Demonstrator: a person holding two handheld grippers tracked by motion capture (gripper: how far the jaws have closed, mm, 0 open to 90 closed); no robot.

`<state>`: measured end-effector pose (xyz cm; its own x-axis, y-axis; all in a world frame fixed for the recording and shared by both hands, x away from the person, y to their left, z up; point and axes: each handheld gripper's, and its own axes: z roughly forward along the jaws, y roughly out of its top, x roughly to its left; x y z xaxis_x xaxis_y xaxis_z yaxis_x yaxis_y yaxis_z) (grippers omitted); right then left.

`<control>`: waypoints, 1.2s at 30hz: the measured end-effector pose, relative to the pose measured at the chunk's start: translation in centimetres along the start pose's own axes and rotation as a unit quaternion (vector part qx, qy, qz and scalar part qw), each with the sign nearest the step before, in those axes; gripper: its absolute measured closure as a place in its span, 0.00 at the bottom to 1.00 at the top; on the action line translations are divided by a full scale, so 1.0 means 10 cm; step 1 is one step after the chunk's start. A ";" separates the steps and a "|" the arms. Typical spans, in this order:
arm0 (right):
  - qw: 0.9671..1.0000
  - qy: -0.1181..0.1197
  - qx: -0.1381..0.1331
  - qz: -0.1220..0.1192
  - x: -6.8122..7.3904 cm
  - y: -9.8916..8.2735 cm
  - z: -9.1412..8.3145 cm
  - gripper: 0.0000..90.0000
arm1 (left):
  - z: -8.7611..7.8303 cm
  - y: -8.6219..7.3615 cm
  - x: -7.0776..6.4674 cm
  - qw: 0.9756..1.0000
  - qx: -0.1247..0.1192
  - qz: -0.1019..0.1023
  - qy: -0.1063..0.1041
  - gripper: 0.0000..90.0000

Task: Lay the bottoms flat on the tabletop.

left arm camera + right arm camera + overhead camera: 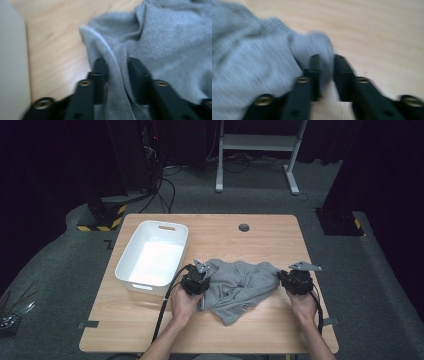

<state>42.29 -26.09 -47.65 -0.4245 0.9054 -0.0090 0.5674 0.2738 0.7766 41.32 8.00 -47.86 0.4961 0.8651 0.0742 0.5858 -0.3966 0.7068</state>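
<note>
Crumpled grey knit cloth [240, 287] on wooden table [270, 232], stretched between both grippers. Left gripper [117, 70]: jaws parted, cloth fold between, not pinched. Right gripper [326, 67]: jaws parted around cloth corner, loose. Cloth's long axis runs gripper to gripper; both equally near.

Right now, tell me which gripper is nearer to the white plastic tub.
Left. The left gripper sits just beside the white plastic tub, at the grey cloth's left edge; the right gripper is across the cloth.

Both arms reach in from the table's near edge. The left gripper [196, 281] and the right gripper [295, 281] point forward, each with its jaws a little apart.
</note>
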 end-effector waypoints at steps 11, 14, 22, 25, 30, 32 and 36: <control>0.998 0.008 0.062 0.004 0.12 0.19 0.39 0.58 | 0.29 0.15 0.02 0.999 0.039 -0.022 -0.013 0.59; 0.994 0.003 0.106 -0.008 0.11 0.12 0.48 0.66 | 0.31 0.09 -0.01 0.999 0.051 -0.008 -0.009 0.67; 0.993 -0.016 0.109 -0.037 0.08 0.00 0.40 0.74 | 0.20 -0.01 -0.01 0.998 0.058 0.000 -0.014 0.74; 0.997 0.004 0.078 -0.017 0.06 0.05 0.34 0.66 | 0.17 0.05 0.03 1.000 0.027 -0.010 -0.013 0.60; 0.999 0.016 0.051 0.012 0.03 0.11 0.39 0.56 | 0.18 0.19 0.10 0.999 -0.010 -0.038 -0.008 0.48; 0.998 0.015 0.048 0.025 0.01 0.13 0.43 0.53 | 0.25 0.24 0.11 0.999 -0.005 -0.047 -0.006 0.47; 0.998 0.019 0.054 0.035 0.00 0.18 0.51 0.51 | 0.43 0.28 0.11 0.998 0.032 -0.047 0.009 0.48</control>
<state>46.91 -23.90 -49.48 -0.4070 0.9109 0.0682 0.6688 0.2463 0.7014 46.25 6.50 -48.81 0.4254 0.9047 0.0235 0.6690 -0.3318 0.6651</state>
